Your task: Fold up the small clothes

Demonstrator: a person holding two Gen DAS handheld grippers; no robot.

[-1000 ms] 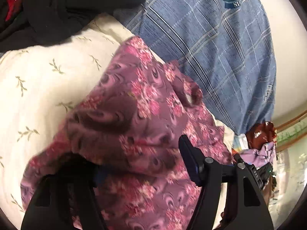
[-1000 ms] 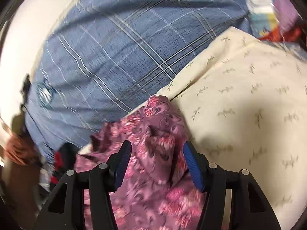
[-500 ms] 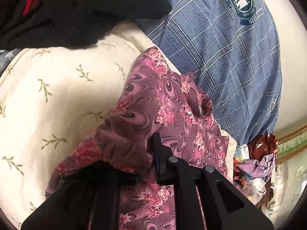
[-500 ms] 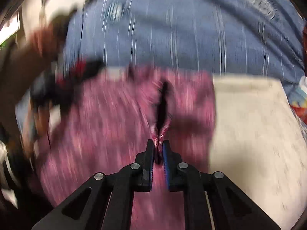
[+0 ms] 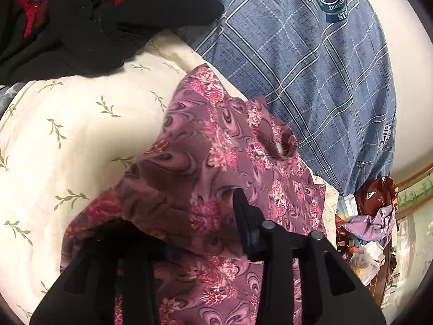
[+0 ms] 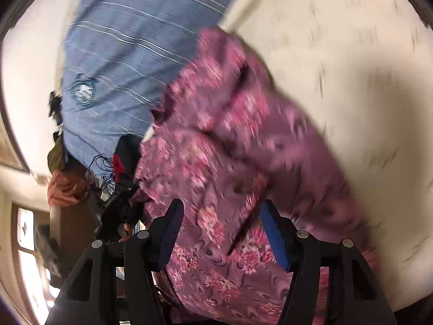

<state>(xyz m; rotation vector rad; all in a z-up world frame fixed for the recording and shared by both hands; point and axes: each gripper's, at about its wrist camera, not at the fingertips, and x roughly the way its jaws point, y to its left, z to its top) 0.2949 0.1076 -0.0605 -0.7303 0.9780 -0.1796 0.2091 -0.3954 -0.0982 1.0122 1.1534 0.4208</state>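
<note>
Right gripper (image 6: 220,233) jaws spread wide over the purple floral garment (image 6: 243,146), holding nothing, left gripper (image 5: 189,216) grip undeterminable under draped cloth, garment's long axis running lower centre to upper centre on cream pillow (image 5: 81,135), blue plaid sheet (image 5: 311,81) beyond

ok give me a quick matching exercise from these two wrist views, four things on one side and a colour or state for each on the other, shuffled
Things:
1. garment
2. pillow
3. right gripper
4. bedsheet

Colours or states:
a. blue plaid with a round crest
b. purple-pink floral
c. jaws spread open
d. cream with green leaf sprigs

Pairs: 1-b, 2-d, 3-c, 4-a
</note>
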